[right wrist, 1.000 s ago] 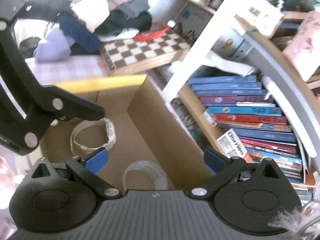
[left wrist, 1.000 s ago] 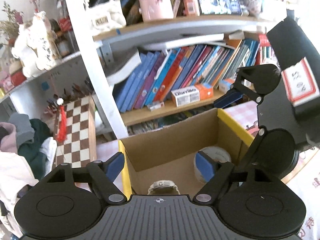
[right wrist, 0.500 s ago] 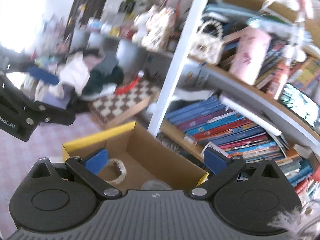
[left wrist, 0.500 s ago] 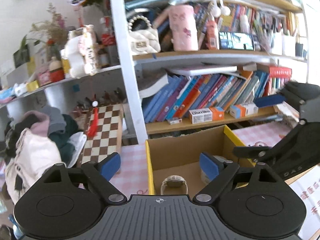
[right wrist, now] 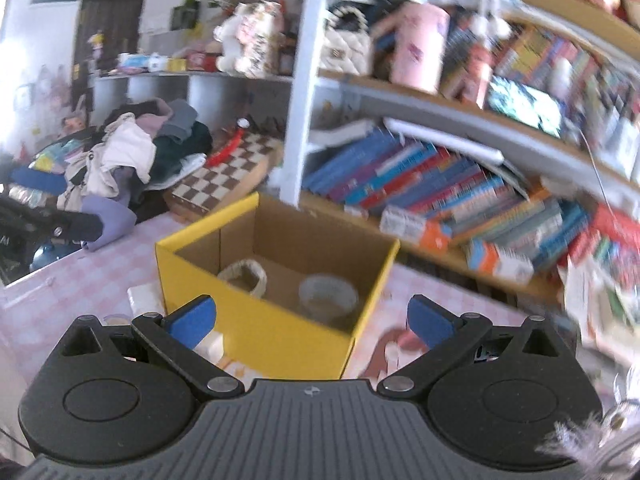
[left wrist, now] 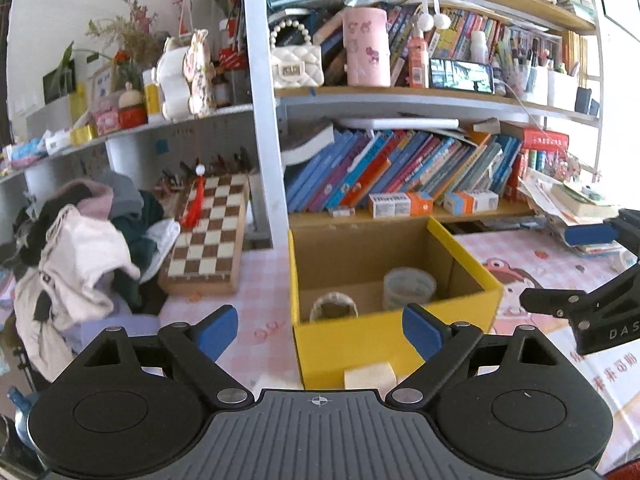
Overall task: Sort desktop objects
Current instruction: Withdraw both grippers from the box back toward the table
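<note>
A yellow cardboard box (left wrist: 392, 344) stands open on the pink checked tablecloth (left wrist: 256, 276). Inside lie a white wristwatch (left wrist: 334, 306) and a clear tape roll (left wrist: 408, 288). My left gripper (left wrist: 320, 330) is open in front of the box, nothing between its blue pads. A cream block (left wrist: 370, 376) lies against the box's front wall. In the right wrist view the box (right wrist: 280, 336), watch (right wrist: 244, 276) and tape roll (right wrist: 328, 296) show again. My right gripper (right wrist: 311, 320) is open and empty. It also shows at the right edge (left wrist: 572, 270).
A chessboard (left wrist: 208, 240) and a pile of clothes (left wrist: 80, 256) lie left of the box. Behind it a shelf unit holds rows of books (left wrist: 400, 176). Stacked papers (left wrist: 576, 200) sit at the right. White blocks (right wrist: 144, 300) lie by the box's left corner.
Both grippers have drawn back from over the box's inside, so its yellow outer wall now shows. The left jaws have widened. The right wrist view has rolled to level.
</note>
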Motion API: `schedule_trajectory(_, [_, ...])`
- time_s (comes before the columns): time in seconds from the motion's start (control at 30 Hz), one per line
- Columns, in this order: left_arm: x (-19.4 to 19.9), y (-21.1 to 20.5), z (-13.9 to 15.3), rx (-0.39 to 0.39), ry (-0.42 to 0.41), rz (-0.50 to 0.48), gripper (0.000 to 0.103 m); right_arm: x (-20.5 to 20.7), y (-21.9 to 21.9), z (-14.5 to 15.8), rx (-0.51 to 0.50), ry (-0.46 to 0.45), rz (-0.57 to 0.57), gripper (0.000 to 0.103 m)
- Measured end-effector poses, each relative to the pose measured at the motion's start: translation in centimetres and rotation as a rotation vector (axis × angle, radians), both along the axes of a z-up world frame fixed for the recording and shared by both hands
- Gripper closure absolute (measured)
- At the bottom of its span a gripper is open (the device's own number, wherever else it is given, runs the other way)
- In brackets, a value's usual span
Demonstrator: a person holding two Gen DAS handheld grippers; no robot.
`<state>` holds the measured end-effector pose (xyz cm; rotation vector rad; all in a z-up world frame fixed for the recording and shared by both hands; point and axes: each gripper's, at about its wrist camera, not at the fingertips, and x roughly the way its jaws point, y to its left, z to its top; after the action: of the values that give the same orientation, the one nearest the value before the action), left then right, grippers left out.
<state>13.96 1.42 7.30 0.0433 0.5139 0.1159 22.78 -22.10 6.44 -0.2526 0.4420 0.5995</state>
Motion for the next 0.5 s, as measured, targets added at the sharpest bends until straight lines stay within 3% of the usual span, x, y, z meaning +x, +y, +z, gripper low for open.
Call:
schedule_trajectory(0.13, [-1.3,-0.2,-1.0,-0.005,0.027,-0.002,0.011,-1.8,-0.8,-1.3,0.004,0.041,-0.039,0.000])
schedule_trajectory(0.33, [-2.6,-0.8,-2.7,0.004,0.087,-0.014,0.010,-4.4,-0.9,-3.8,-0.098,0.055,-0.011,0.000])
schedule_trajectory(0.5, [-3.1,-1.3,-4.6,0.017,0.156,-0.024,0.010,-5.1,-0.7,-5.6,-0.106,0.156,-0.014,0.000])
